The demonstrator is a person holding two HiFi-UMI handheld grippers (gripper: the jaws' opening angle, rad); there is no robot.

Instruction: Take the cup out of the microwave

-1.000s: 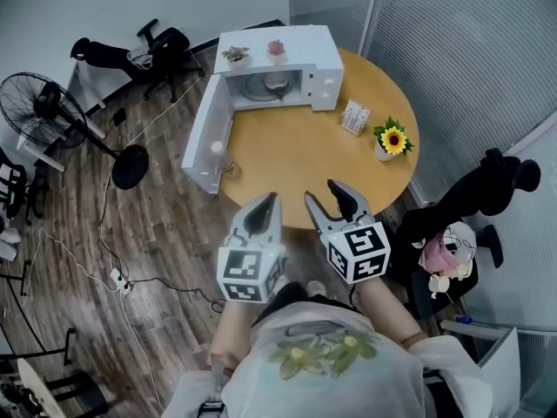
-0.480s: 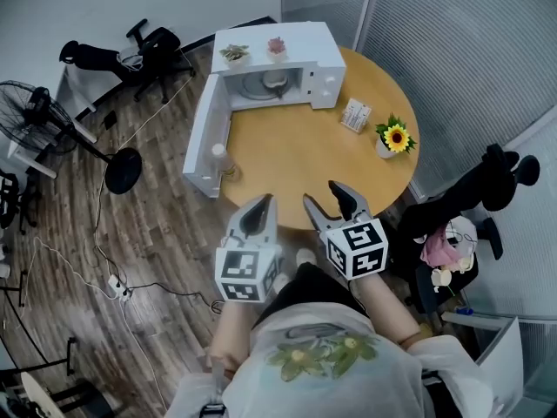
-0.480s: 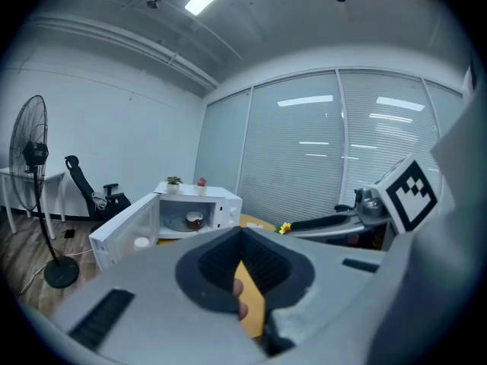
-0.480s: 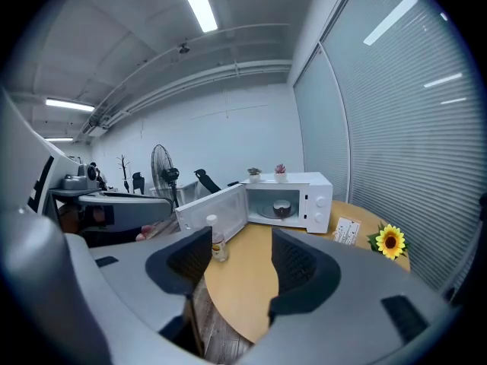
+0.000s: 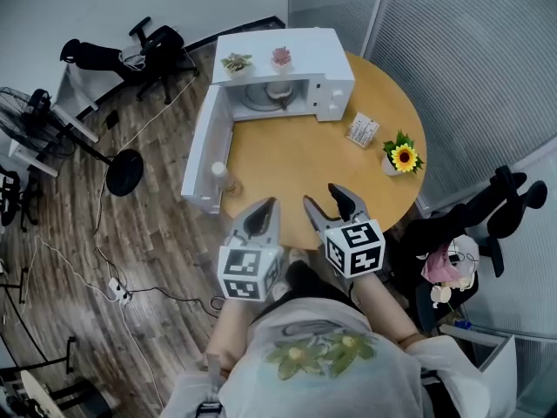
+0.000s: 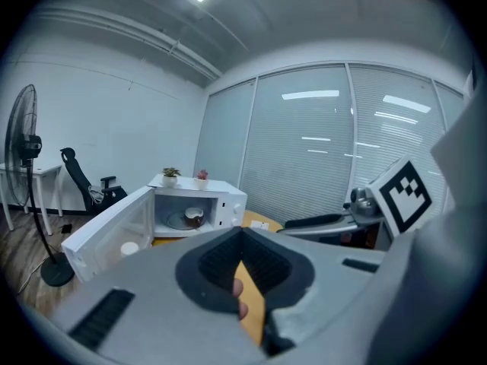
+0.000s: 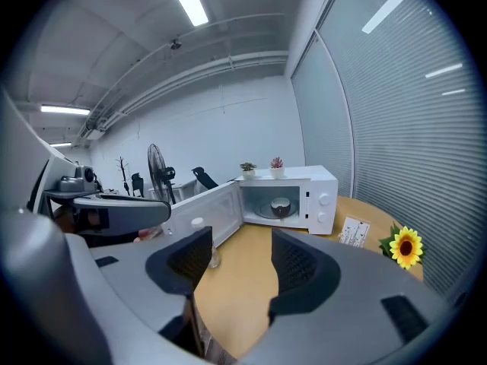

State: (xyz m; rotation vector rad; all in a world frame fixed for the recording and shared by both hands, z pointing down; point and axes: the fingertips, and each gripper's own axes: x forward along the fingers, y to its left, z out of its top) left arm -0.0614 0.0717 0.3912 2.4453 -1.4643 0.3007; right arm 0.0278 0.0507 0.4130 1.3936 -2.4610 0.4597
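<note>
A white microwave (image 5: 291, 49) stands at the far side of the round wooden table (image 5: 296, 159), its door (image 5: 204, 146) swung open to the left. Inside sits the cup (image 5: 277, 91), also seen in the left gripper view (image 6: 194, 217) and the right gripper view (image 7: 281, 206). Both grippers hover at the table's near edge, far from the cup. My left gripper (image 5: 265, 205) has its tips together and holds nothing. My right gripper (image 5: 322, 195) is open; its jaws have just been opening and nothing lies between them (image 7: 242, 236).
Two small potted plants (image 5: 237, 62) (image 5: 280, 57) stand on the microwave. A small bottle (image 5: 219, 174) stands by the open door. A card (image 5: 363, 131) and a sunflower pot (image 5: 402, 158) sit at the table's right. A fan base (image 5: 126, 171) and chairs stand on the floor.
The table and microwave have come nearer to both grippers in the head view. Both grippers now reach over the table's near edge.
</note>
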